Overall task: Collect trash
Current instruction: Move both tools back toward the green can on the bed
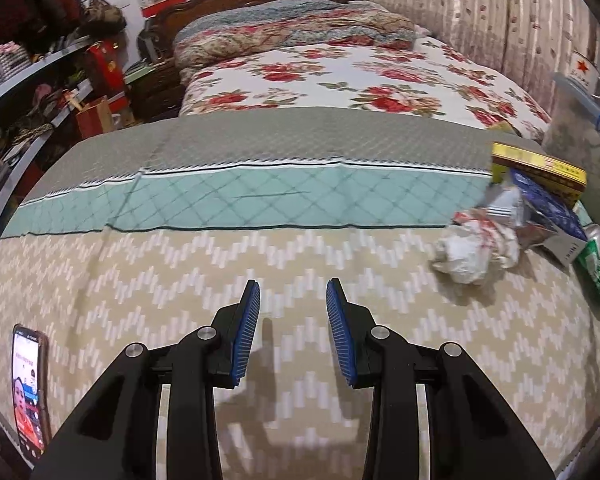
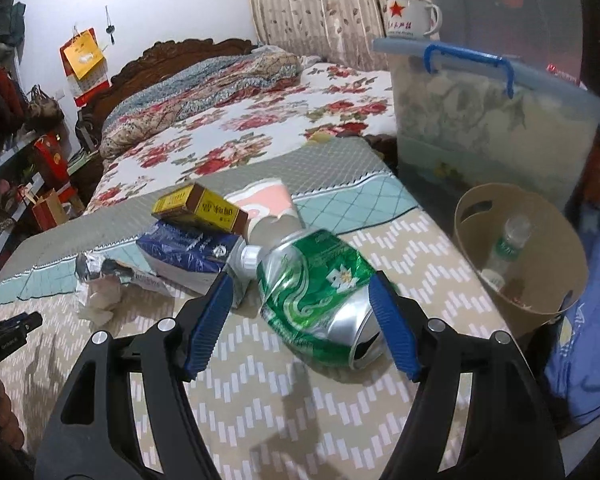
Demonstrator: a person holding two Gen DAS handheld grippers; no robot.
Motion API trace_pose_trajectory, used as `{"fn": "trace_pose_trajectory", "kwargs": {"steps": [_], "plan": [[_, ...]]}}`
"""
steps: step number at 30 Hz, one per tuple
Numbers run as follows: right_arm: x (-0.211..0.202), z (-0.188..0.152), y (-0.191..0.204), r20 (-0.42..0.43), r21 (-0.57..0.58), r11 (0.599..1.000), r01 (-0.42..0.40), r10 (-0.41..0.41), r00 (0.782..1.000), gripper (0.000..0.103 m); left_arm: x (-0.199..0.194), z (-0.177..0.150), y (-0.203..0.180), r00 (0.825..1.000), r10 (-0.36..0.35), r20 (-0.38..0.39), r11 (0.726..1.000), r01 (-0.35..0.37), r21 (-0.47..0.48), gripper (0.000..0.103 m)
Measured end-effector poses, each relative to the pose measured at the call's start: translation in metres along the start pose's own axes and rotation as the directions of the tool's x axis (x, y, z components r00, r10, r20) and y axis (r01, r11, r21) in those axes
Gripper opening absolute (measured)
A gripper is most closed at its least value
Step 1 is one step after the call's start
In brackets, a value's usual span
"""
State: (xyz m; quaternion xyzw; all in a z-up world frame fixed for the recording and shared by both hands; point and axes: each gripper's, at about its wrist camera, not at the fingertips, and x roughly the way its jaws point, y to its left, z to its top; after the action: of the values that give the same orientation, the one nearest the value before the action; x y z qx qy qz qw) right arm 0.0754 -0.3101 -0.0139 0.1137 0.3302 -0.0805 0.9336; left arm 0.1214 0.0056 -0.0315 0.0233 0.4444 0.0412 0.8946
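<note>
A crushed green can [image 2: 320, 296] lies on the zigzag bedcover between the open fingers of my right gripper [image 2: 300, 284]; the right pad is close to it, touching unclear. Behind it lie a yellow-brown box [image 2: 198, 206], a blue packet [image 2: 184, 250], a pink-white tube [image 2: 268, 208] and crumpled white paper [image 2: 98, 296]. A tan bin [image 2: 540, 280] holding a plastic bottle [image 2: 506, 248] stands at the bed's right edge. My left gripper [image 1: 293, 286] is open and empty over the cover, left of the trash pile: crumpled paper [image 1: 476, 246], box [image 1: 540, 170], can [image 1: 596, 276].
A phone [image 1: 29, 390] lies lit at the cover's left. A clear storage tub [image 2: 496, 120] with a star mug [image 2: 410, 14] on its lid stands behind the bin. Shelves of goods [image 1: 40, 92] line the left wall. A floral quilt [image 1: 340, 76] covers the far bed.
</note>
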Motion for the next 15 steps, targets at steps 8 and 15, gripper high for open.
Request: {"fn": "trace_pose_trajectory", "kwargs": {"steps": [8, 15], "plan": [[0.006, 0.002, -0.012, -0.026, 0.032, 0.999, 0.030, -0.029, 0.999, 0.072, 0.006, -0.007, 0.016, 1.000, 0.010, -0.022, 1.000, -0.010, -0.029, 0.033], [0.016, -0.002, -0.020, -0.063, 0.067, 0.998, 0.020, -0.016, 0.998, 0.073, 0.008, -0.010, 0.022, 1.000, 0.009, -0.029, 0.999, -0.011, -0.038, 0.033]]}}
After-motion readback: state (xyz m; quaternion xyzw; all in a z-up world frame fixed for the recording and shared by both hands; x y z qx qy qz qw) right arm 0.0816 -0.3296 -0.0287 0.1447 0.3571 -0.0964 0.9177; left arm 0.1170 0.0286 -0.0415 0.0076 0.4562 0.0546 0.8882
